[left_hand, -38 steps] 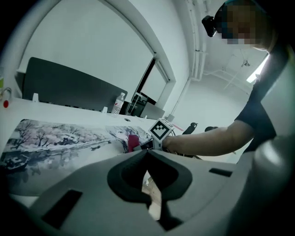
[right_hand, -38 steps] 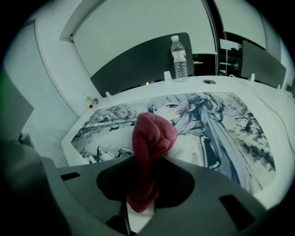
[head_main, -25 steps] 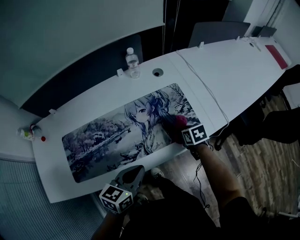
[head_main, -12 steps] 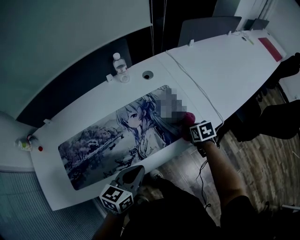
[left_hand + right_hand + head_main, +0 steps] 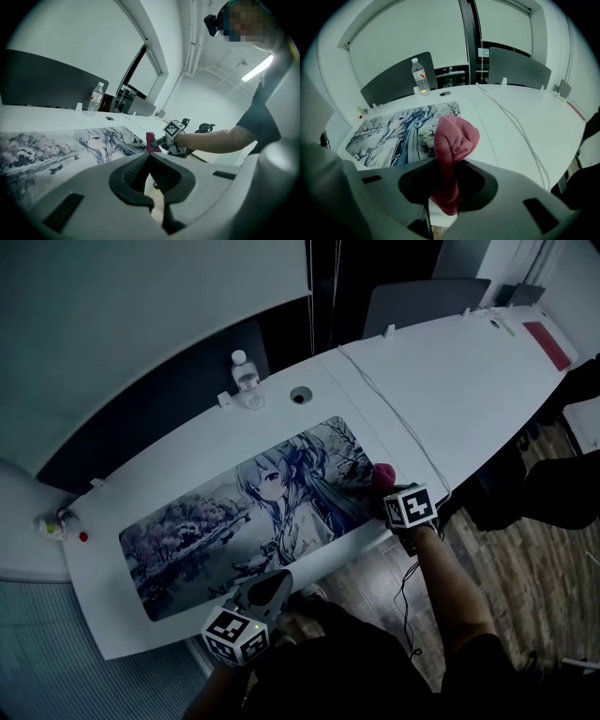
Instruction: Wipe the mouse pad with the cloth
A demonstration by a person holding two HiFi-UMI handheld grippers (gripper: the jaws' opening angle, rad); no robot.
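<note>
Since second ago, right hand-held gripper (image 5: 387, 486) carried cloth (image 5: 382, 473) rightward over mouse pad (image 5: 234, 512).

Head view: cloth sat at pad's right end, near cable (image 5: 403, 418) on bench (image 5: 469, 371). We judged wiping stroke ending; next move called for return pass leftward, cloth pressed flat.

Left gripper view: left hand-held gripper (image 5: 149, 158) closed, empty, near bench's front edge.

Right gripper view: jaws clamped on bunched cloth. Cloth's contact with pad was hidden behind jaws, so we couldn't confirm it.
</note>
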